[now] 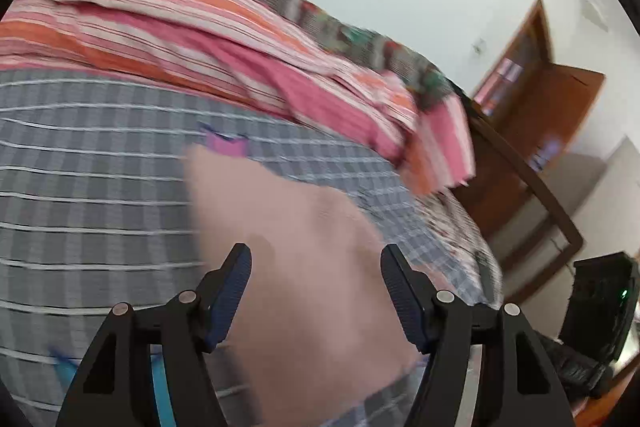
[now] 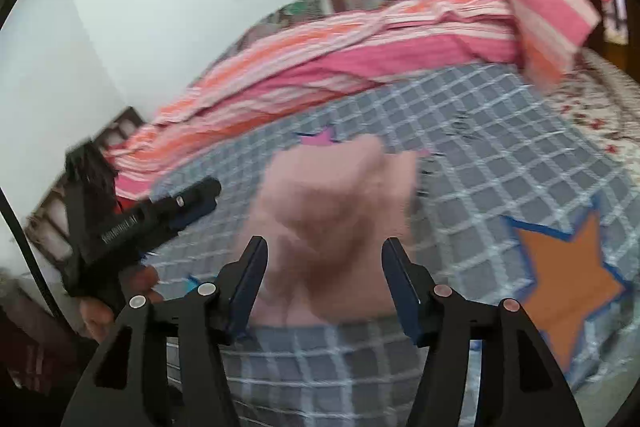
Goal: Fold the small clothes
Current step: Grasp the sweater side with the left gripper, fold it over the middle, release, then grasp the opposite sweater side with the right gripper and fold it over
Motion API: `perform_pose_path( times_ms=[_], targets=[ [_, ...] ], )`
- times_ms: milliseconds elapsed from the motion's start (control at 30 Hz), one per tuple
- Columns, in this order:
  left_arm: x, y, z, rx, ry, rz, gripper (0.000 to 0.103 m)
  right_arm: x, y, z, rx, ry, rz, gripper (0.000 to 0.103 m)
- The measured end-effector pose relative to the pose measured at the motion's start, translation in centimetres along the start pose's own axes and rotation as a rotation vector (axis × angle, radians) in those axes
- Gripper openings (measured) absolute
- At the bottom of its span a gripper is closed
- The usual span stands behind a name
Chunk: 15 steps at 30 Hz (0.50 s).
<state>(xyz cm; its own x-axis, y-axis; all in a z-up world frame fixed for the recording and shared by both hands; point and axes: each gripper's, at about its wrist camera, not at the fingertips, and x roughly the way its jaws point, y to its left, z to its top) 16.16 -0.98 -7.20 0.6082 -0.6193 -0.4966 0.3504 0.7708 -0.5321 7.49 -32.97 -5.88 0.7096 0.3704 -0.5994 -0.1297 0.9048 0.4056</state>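
Note:
A small pale pink garment (image 1: 296, 259) lies on a grey checked blanket (image 1: 100, 187), blurred by motion. My left gripper (image 1: 316, 255) is open with nothing between its fingers, just above the garment's near part. In the right wrist view the same pink garment (image 2: 332, 211) lies bunched ahead of my right gripper (image 2: 324, 247), which is open and empty over its near edge. My left gripper (image 2: 200, 197) shows at the left of that view, held by a hand, beside the garment.
A pink and orange striped quilt (image 1: 200, 39) is heaped behind the blanket. An orange star patch (image 2: 568, 279) is on the blanket at the right. A wooden door (image 1: 540, 83) and bed frame (image 1: 532, 187) stand at the right.

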Motion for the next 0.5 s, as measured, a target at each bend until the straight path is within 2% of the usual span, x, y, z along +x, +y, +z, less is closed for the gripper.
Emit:
perform_pose_path(
  times_ms=[133,167,200,267,300,367,400,433,500],
  targets=[
    [-1.3,3.4,-0.4,-0.040,-0.010,0.073,0.065,2.5,1.0,0.4,0.049,0.021,0.062,0.067],
    [-1.6,4.2,-0.6,-0.053,-0.006,0.081,0.065,3.2,1.1,0.4,0.049,0.024,0.032,0.067],
    [-1.7,4.8,-0.9,-0.064,-0.002,0.088,0.065,4.0,1.3,0.3,0.044,0.023,-0.043,0.067],
    [-1.8,5.7,-1.4,-0.083,0.002,0.102,0.065,5.1,1.3,0.1,0.033,0.017,-0.139,0.067],
    [-1.7,6.0,-1.5,-0.092,0.005,0.106,0.065,5.7,1.2,0.1,0.030,0.013,-0.166,0.067],
    [-1.5,6.6,-2.0,-0.109,0.019,0.110,0.065,7.2,0.7,0.2,0.031,0.025,-0.205,0.053],
    [-1.3,6.7,-2.2,-0.112,0.025,0.109,0.065,7.8,0.6,0.2,0.019,0.030,-0.205,0.033],
    [-1.0,6.7,-2.4,-0.110,0.030,0.110,0.065,8.3,0.7,0.2,-0.011,0.034,-0.213,0.022],
    [-0.7,6.5,-2.7,-0.100,0.036,0.114,0.065,8.6,0.9,0.0,-0.077,0.027,-0.208,0.014]
  ],
)
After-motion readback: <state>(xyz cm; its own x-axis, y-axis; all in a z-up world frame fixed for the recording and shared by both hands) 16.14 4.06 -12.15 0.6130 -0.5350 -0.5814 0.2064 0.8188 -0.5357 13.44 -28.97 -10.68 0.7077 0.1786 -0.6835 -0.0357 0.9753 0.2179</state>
